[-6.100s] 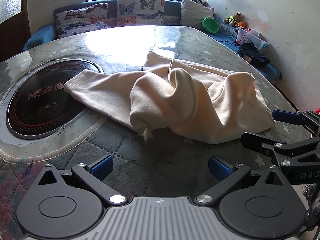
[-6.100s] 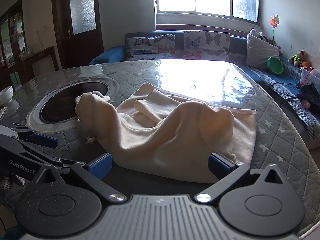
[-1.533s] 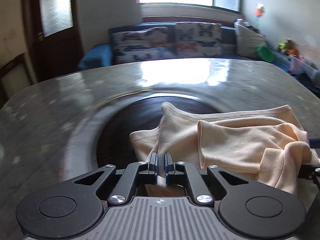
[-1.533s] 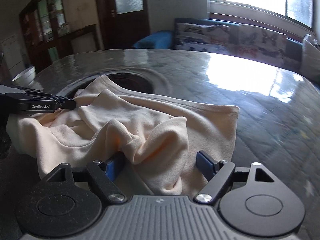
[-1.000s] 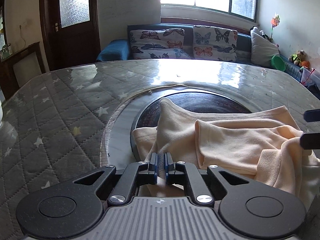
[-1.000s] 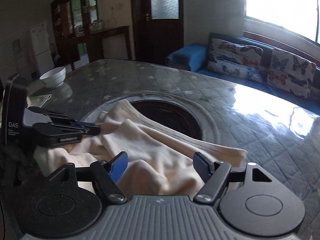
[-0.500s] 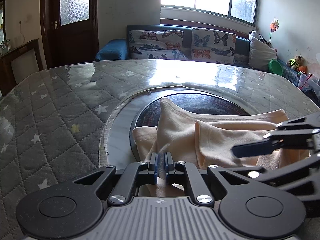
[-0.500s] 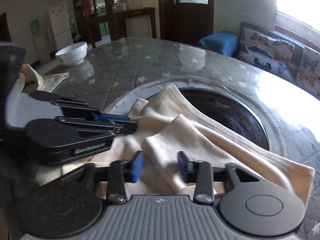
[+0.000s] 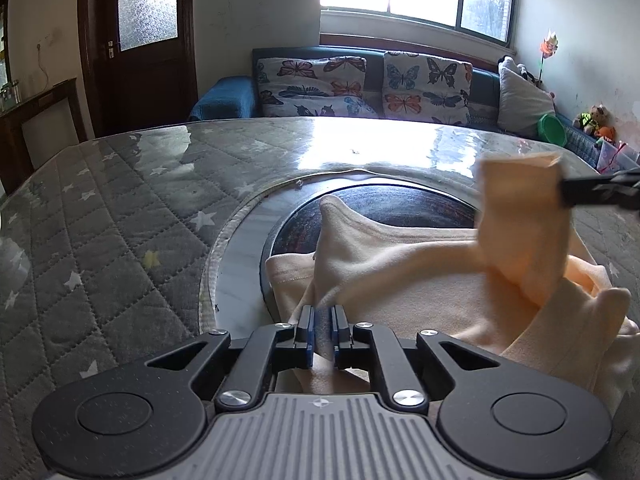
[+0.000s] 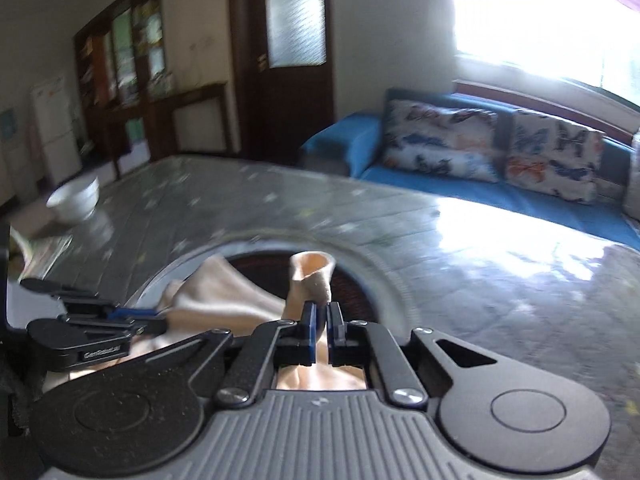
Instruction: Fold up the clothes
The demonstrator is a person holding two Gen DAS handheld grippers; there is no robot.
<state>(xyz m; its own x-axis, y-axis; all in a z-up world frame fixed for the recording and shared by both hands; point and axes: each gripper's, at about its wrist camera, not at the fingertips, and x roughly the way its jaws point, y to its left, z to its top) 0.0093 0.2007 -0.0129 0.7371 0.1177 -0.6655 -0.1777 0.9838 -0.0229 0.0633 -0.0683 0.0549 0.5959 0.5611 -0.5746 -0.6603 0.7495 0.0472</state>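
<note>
Cream garment [image 9: 420,280] draped half over the dark round hotplate [image 9: 400,204] in the table. Left gripper [image 9: 322,334] pinching its near edge, jaws easing apart – an anchor, probably. Right gripper [image 10: 319,334] clenched on a raised cuff, likely for spreading.

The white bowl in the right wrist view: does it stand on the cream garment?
No, the bowl stands on the bare table at the far left edge, well apart from the garment.
</note>
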